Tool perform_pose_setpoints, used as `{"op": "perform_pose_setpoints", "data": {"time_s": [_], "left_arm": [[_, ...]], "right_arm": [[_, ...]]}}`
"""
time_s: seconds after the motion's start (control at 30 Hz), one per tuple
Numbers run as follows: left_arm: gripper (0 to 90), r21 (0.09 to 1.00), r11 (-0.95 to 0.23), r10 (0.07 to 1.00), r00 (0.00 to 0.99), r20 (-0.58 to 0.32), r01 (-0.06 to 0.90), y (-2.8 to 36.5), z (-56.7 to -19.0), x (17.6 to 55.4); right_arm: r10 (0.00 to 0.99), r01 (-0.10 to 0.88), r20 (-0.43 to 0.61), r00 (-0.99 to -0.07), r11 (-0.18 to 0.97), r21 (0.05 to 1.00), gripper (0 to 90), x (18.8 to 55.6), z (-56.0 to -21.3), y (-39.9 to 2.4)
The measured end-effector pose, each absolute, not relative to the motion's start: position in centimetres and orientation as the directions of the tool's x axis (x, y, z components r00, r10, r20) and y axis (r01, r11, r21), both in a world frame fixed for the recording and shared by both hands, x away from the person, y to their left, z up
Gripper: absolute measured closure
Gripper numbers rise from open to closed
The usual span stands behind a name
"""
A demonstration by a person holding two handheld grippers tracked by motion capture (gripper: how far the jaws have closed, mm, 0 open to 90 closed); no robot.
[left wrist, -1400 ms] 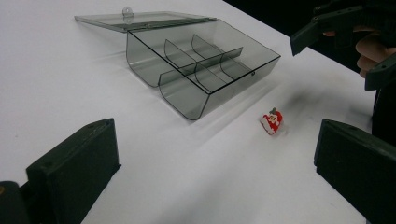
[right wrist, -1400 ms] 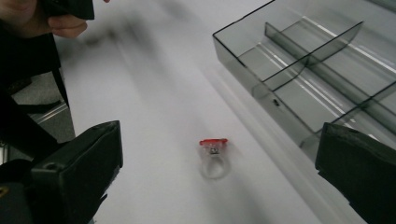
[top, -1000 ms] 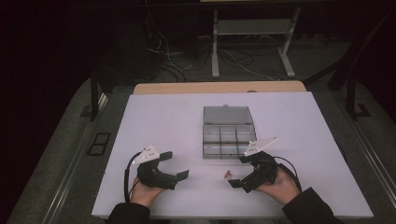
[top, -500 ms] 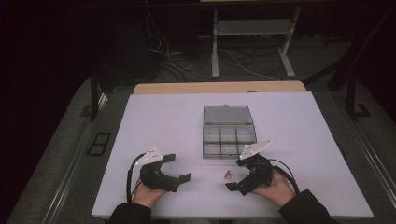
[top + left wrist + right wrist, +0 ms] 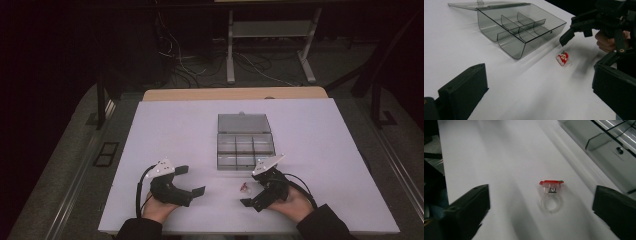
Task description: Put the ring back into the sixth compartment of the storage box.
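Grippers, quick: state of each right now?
Left gripper: open, holding nothing.
Right gripper: open, jaws just closing a little, Santa ring between them, ungripped.

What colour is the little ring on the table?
Red top on a clear band, the ring; the right gripper view shows it best.

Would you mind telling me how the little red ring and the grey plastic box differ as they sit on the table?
The ring is tiny and bright red with a clear band; the box is far larger and smoky grey. The ring is one small piece lying loose; the box has its lid folded back and its divided compartments look empty. The ring lies ahead of the open right tongs; the box sits farther back. Both rest on the white table.
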State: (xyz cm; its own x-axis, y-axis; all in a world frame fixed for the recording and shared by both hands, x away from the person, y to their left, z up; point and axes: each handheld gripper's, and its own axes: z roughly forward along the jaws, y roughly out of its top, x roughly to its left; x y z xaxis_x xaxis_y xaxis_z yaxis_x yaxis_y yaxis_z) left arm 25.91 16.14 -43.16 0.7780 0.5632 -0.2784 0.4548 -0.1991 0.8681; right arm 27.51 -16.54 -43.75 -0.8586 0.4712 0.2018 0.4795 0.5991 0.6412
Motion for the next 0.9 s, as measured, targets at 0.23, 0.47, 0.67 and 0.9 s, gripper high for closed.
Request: {"op": "perform_pose_setpoints", "data": {"time_s": [0.23, 0.47, 0.67, 0.9], "left_arm": [[0.0, 0.868, -0.191, 0.567, 0.774, -0.283, 0.458, 16.3, -43.2, 26.0], [0.0, 0.869, -0.190, 0.565, 0.774, -0.284, 0.458, 16.3, -43.3, 26.0], [0.0, 0.869, -0.199, 0.564, 0.778, -0.277, 0.453, 16.2, -43.3, 26.0], [0.0, 0.868, -0.202, 0.564, 0.778, -0.276, 0.454, 16.2, -43.4, 26.0]], "right_arm": [[0.469, 0.465, 0.183, -0.864, 0.604, 0.647, 20.9, 27.8, -44.0, -16.5], [0.463, 0.453, 0.171, -0.869, 0.610, 0.650, 31.9, 28.1, -44.1, -16.5], [0.459, 0.450, 0.170, -0.872, 0.613, 0.650, 44.5, 28.4, -44.4, -16.5], [0.461, 0.448, 0.169, -0.871, 0.607, 0.656, 56.5, 28.7, -44.5, -16.5]]}}
